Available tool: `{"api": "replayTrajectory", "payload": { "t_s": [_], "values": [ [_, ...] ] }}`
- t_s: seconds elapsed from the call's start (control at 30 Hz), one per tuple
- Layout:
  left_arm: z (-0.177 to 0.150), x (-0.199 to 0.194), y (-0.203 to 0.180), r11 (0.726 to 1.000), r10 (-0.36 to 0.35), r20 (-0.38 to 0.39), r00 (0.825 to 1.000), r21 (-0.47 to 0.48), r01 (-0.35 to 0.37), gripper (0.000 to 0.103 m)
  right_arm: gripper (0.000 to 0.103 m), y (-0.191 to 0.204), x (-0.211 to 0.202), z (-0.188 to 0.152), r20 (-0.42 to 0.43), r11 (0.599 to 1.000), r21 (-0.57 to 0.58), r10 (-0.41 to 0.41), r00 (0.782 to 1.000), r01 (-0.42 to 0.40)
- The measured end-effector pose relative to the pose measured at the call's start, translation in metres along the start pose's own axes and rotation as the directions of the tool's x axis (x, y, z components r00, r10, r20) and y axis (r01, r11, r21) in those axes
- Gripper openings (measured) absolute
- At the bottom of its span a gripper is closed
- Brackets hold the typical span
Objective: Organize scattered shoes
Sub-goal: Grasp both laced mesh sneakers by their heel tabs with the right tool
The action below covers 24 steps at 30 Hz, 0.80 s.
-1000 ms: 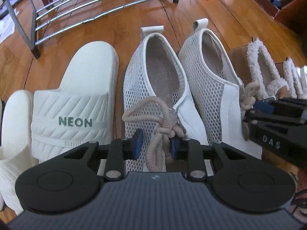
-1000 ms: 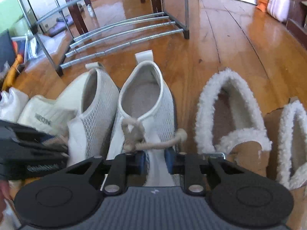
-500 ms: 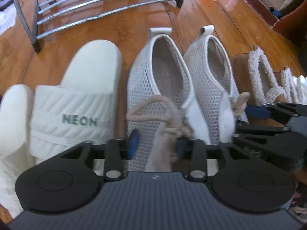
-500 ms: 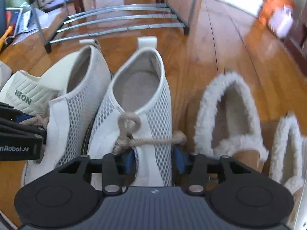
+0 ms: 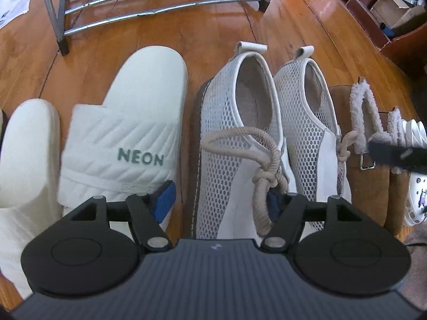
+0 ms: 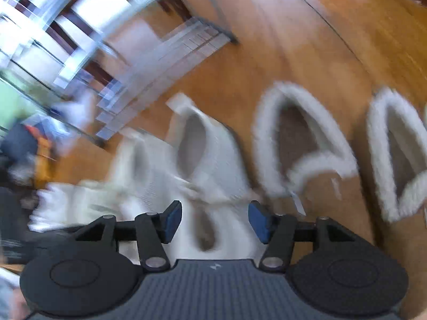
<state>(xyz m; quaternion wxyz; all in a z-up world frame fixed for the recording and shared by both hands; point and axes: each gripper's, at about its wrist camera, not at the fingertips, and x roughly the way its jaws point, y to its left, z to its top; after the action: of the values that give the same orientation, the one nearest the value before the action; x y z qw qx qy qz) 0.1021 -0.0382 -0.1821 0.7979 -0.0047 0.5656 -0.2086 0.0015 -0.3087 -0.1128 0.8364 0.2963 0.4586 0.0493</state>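
Floor: wooden boards [image 5: 267, 40] are carrying paired shoes.
Mesh sneakers [image 5: 234, 133]: looking light, soft; gripping heel rims.
Left gripper [image 5: 221, 200], right gripper [image 6: 213, 220]: jaws spreading, releasing laces.

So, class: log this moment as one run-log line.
left gripper: open, jaws just opening, over mesh sneaker | right gripper: open, jaws just opening, view blurred | sneakers between slides and fleece slippers

Left gripper [image 5: 219, 198]: jaws apart, just been opening, blue pads either side of mesh sneaker [image 5: 234, 144] toe, not pressing it. Right gripper [image 6: 215, 220]: jaws likewise just opened, clear of sneaker below, view motion-blurred, tilted.
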Motion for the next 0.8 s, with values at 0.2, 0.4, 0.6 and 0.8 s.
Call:
{"api": "replayTrajectory", "payload": {
  "t_s": [0.2,0.4,0.6,0.8],
  "values": [
    [-0.007,-0.007,0.002,0.999,-0.002,0.01,1.0,-0.036,0.002,0.076,0.085,0.045,0.07,0.048,-0.118,0.988,-0.118,-0.111,0.987,0.097],
    [-0.012,-0.023,0.02,0.996,0.001,0.027,1.0,-0.094,0.002,0.079,0.057,0.08,0.144,0.039,-0.185,0.959,-0.218,-0.22,0.958,0.178],
    [-0.015,-0.026,0.032,0.993,0.049,0.033,0.998,-0.111,-0.045,0.079,0.009,0.069,0.138,0.024,-0.032,0.962,-0.196,-0.198,0.98,0.188],
    [-0.008,-0.031,0.044,0.982,0.0,0.043,0.999,-0.189,0.008,0.081,0.009,0.051,0.117,0.03,0.087,0.994,-0.095,-0.048,0.995,0.057]
  ]
}}
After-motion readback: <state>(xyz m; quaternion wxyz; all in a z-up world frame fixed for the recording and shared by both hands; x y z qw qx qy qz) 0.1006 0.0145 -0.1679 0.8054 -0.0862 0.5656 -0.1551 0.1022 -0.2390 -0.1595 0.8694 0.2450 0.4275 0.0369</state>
